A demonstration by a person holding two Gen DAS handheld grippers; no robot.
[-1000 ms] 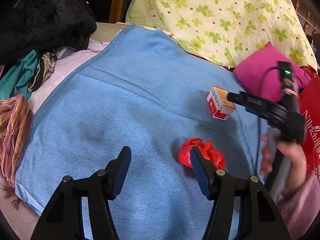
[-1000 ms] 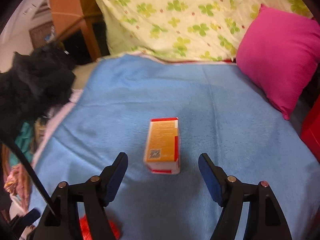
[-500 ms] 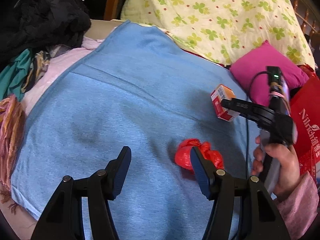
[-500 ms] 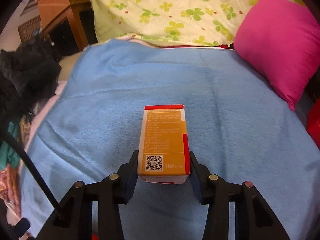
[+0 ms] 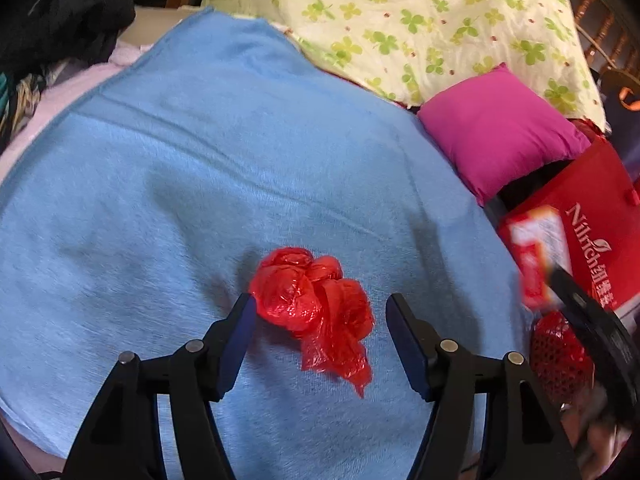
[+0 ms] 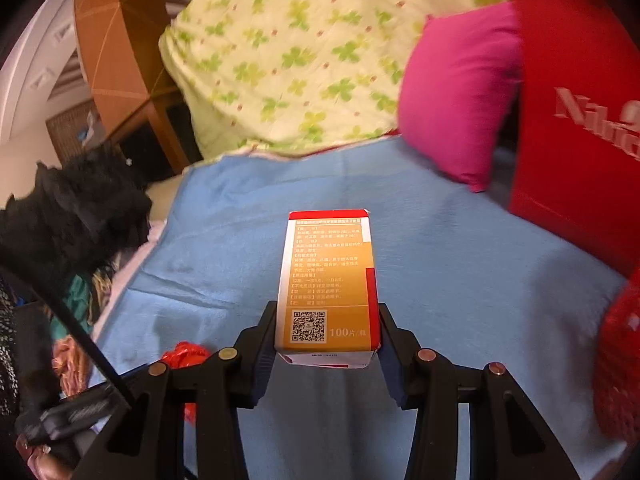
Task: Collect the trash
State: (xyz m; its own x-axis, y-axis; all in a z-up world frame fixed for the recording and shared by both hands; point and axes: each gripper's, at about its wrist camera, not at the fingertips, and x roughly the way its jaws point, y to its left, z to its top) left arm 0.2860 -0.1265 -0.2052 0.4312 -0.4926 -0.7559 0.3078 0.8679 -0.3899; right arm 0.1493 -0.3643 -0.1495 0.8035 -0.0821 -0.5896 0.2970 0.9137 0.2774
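Our right claw (image 6: pixel 326 344) is clamped on the orange-and-red cardboard box (image 6: pixel 328 284) at frame centre, while our left claw (image 5: pixel 320 330) stands apart around the crumpled red plastic bag (image 5: pixel 316 304).

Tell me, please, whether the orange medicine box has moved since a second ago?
Yes. The orange medicine box, clamped in the right claw, has been lifted off the blue blanket and carried right, toward the red bag beside the pink pillow.

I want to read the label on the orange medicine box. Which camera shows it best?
The right wrist view: the orange medicine box fills the centre, sharp, clamped in the right gripper, QR code and print facing the camera. The left wrist view catches it only at the right edge, motion-blurred, before the red bag.
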